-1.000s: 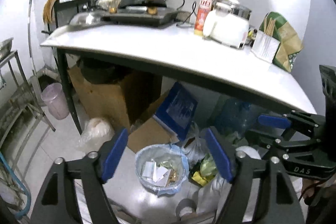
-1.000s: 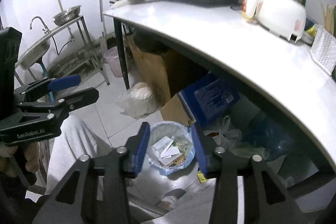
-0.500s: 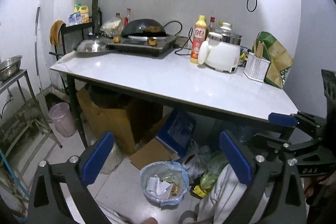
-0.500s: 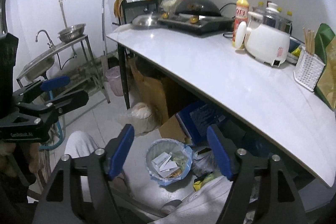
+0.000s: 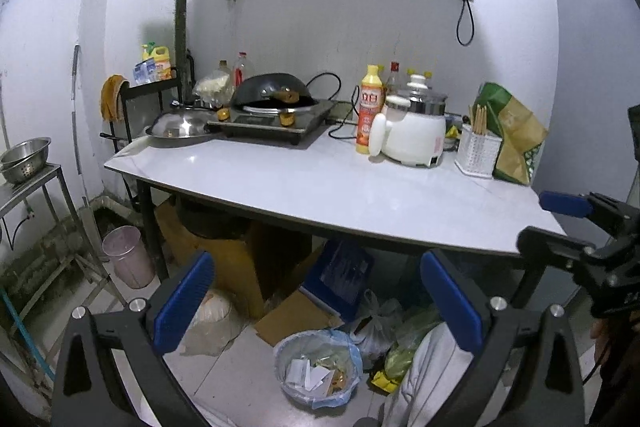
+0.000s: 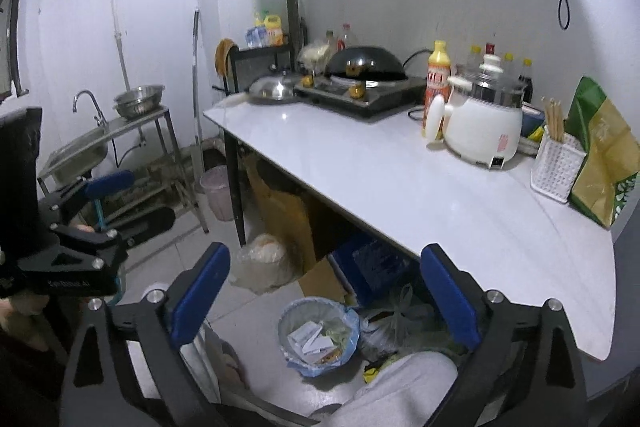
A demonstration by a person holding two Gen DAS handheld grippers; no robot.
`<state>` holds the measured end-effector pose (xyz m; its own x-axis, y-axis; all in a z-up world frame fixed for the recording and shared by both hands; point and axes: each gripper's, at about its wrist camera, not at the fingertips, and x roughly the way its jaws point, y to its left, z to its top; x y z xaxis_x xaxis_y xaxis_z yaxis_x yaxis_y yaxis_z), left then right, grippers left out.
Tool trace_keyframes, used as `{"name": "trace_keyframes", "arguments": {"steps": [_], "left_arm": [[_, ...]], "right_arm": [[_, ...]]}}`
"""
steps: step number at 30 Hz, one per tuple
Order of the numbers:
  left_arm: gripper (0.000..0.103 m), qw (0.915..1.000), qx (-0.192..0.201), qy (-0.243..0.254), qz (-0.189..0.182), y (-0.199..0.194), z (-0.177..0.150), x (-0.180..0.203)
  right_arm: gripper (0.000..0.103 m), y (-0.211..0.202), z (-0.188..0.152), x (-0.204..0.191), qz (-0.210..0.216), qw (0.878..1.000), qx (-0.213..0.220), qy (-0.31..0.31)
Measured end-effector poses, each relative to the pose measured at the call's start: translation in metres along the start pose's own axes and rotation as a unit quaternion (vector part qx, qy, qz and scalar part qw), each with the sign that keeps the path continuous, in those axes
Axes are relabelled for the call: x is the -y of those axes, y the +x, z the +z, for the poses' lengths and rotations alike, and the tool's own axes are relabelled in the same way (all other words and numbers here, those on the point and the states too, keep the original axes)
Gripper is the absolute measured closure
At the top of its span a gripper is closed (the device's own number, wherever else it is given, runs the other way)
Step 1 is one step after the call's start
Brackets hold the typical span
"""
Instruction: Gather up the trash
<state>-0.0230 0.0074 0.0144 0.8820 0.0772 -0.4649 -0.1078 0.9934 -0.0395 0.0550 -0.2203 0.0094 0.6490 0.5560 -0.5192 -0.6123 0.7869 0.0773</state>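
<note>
A small trash bin [image 5: 318, 371] with a blue liner stands on the floor under the white table; it holds white paper scraps and wrappers. It also shows in the right wrist view [image 6: 318, 335]. My left gripper [image 5: 316, 299] is open and empty, held high above the bin. My right gripper [image 6: 322, 297] is open and empty, also above the bin. Each gripper shows at the edge of the other's view.
The white table [image 5: 340, 187] carries a stove with a wok [image 5: 276, 99], a yellow bottle [image 5: 370, 107], a white cooker [image 5: 416, 131], a chopstick basket [image 5: 478, 151] and a green bag [image 5: 512, 139]. Boxes and bags [image 5: 372, 315] lie under it. A metal sink stand [image 6: 100, 143] is at left.
Both grippers have risen and tilted up from the bin, and both have opened wider. The tabletop and wall now fill the views.
</note>
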Motion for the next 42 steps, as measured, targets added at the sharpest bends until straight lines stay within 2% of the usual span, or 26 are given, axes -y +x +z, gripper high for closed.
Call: {"name": "trace_keyframes", "arguments": {"steps": [6,17,30,42], "left_arm": [[0.000,0.9997,0.018,0.015,-0.004,-0.015,0.002,0.007],[0.000,0.9996,0.023,0.009,-0.014,-0.016,-0.002,0.003],[0.000,0.9996,0.013,0.000,-0.024,-0.006,-0.006,-0.004],[0.000,0.9995,0.014,0.001,-0.030,-0.006,-0.004,-0.003]], "right_arm": [[0.003,-0.027,0.010,-0.005,-0.004,0.999,0.032,-0.002],[0.003,-0.029,0.013,-0.009,-0.003,0.999,0.046,-0.011],[0.003,-0.004,0.014,-0.015,-0.004,0.999,0.031,-0.015],[0.003,-0.002,0.013,-0.013,-0.005,0.999,0.030,-0.011]]}}
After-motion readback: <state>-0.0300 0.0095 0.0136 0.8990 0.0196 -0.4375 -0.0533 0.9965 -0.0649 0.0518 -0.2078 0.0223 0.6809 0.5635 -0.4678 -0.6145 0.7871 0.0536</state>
